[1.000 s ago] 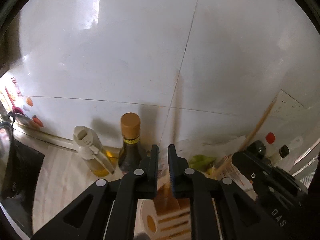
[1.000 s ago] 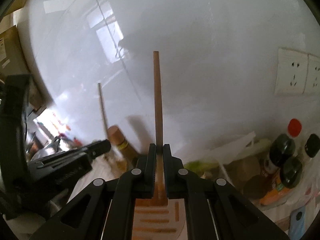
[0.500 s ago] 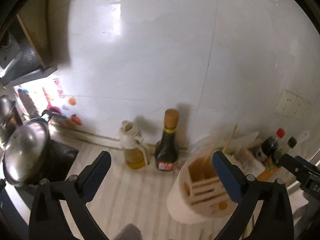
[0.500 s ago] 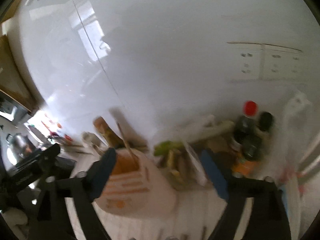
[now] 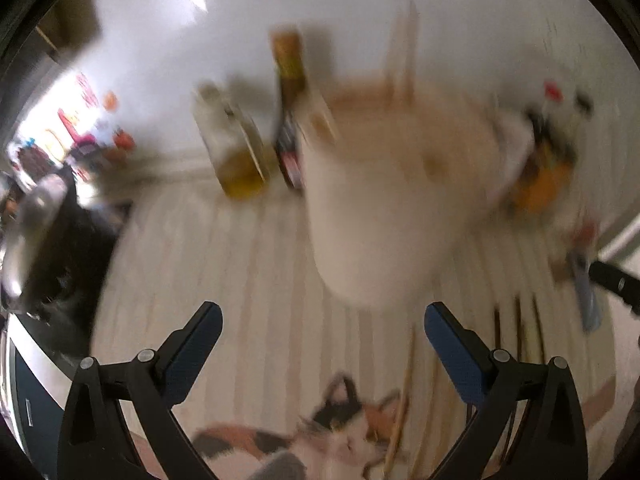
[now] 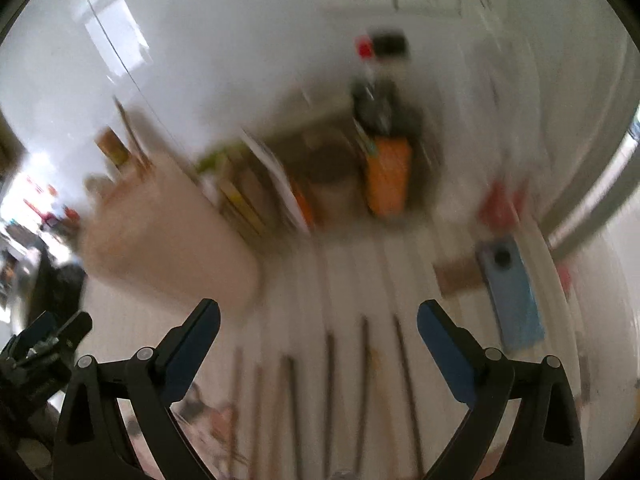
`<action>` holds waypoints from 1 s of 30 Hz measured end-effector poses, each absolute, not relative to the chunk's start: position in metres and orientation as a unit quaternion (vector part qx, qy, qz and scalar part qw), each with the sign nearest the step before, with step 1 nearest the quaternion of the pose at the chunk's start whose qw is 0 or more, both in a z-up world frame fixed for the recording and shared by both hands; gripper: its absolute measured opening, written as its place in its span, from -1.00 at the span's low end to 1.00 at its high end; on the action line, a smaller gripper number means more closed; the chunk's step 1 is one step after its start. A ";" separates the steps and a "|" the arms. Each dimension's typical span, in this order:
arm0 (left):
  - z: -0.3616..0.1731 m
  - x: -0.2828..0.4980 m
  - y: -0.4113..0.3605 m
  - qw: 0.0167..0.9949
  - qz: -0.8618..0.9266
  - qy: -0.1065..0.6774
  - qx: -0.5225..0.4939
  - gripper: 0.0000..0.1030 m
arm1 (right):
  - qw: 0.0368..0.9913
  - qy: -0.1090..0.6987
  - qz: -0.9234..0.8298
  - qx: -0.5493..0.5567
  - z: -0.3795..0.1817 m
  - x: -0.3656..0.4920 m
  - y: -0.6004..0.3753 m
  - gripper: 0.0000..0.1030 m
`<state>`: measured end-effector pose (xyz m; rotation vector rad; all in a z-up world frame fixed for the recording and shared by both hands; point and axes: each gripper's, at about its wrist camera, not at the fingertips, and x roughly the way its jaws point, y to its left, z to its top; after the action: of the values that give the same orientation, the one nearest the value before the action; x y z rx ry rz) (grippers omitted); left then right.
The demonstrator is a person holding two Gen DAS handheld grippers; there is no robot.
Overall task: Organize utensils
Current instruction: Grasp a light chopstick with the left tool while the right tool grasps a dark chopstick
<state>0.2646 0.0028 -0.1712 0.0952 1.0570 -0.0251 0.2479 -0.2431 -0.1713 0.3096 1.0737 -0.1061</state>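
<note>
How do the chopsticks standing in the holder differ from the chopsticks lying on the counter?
The chopsticks in the holder stand upright, leaning near the wall; the chopsticks on the counter lie flat, roughly side by side. Those in the white holder look light tan, and only two or so show; the loose ones look darker brown and number several. Both sets are slim wooden sticks, blurred here, and neither touches a gripper.

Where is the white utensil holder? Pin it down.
In the left wrist view, the white utensil holder stands upper centre on the striped counter, right of the dark sauce bottle.
</note>
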 end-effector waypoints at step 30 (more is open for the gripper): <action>-0.298 0.255 -0.007 0.761 -0.025 0.648 0.017 -0.91 | 0.732 0.666 -0.029 0.144 -0.339 0.217 -0.247 -0.88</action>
<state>0.2546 -0.0068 -0.2983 0.0376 1.4097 -0.0534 0.2173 -0.2475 -0.3387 0.3159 1.4654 -0.0642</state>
